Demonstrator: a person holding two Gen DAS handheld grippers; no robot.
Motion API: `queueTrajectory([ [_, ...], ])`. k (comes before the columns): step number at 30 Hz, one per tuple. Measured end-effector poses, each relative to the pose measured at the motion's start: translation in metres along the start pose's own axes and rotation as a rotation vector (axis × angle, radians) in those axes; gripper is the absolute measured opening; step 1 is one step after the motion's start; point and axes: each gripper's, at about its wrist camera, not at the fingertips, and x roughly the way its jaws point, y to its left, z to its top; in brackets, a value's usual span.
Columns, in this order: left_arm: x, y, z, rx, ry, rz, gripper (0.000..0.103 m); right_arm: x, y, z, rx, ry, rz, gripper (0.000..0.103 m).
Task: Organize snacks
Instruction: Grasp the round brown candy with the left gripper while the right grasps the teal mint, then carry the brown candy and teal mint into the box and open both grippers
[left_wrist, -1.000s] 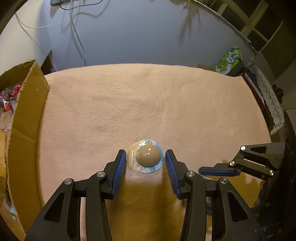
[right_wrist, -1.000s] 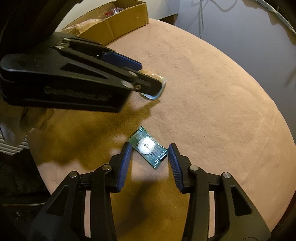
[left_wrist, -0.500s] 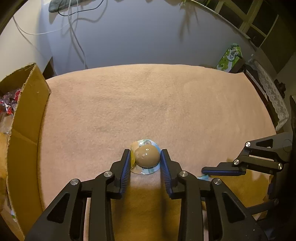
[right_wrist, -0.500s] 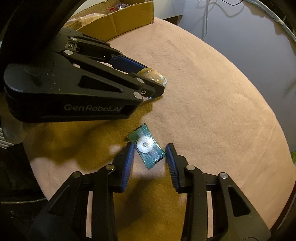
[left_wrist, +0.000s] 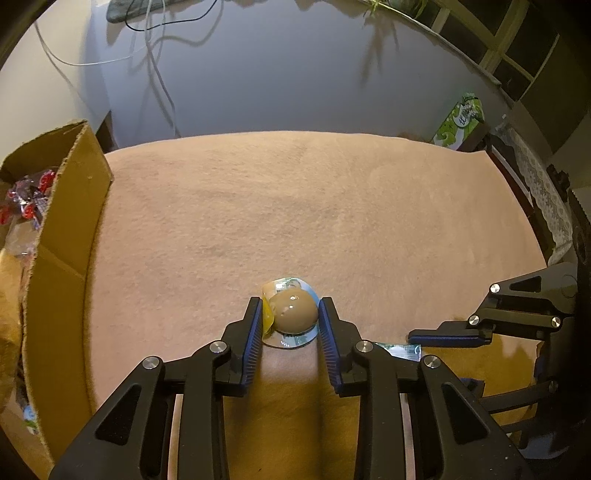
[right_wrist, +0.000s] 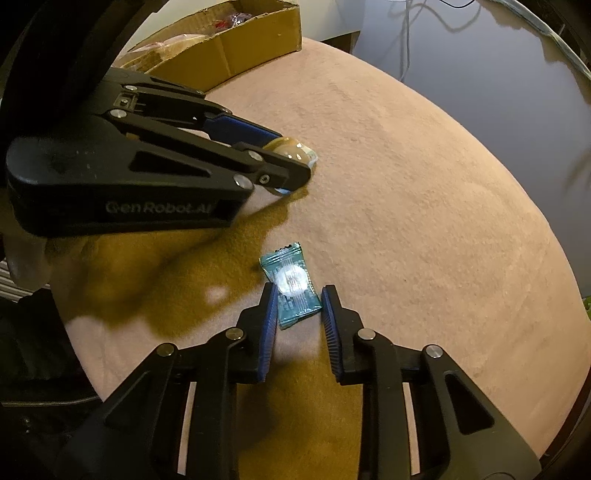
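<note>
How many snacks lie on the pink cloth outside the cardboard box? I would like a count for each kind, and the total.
Brown dome-shaped jelly cup, between the left gripper's pads: 1
Teal wrapped candy, between the closing jaws of the right gripper: 1
Total: 2
The snacks inside the cardboard box are too hidden to count.

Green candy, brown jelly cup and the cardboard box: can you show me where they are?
green candy (right_wrist: 291, 286), right wrist view, on the wrapper's pale middle.
brown jelly cup (left_wrist: 295, 309), left wrist view, on its brown dome.
cardboard box (left_wrist: 70, 206), left wrist view, on its side wall.
</note>
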Motion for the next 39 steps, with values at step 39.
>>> queueTrajectory([
  [39,-0.112,0.095,-0.020,-0.199,-0.200,0.150,0.029,-0.066,0.033,0.121,-0.051,-0.233,0.027,0.025],
])
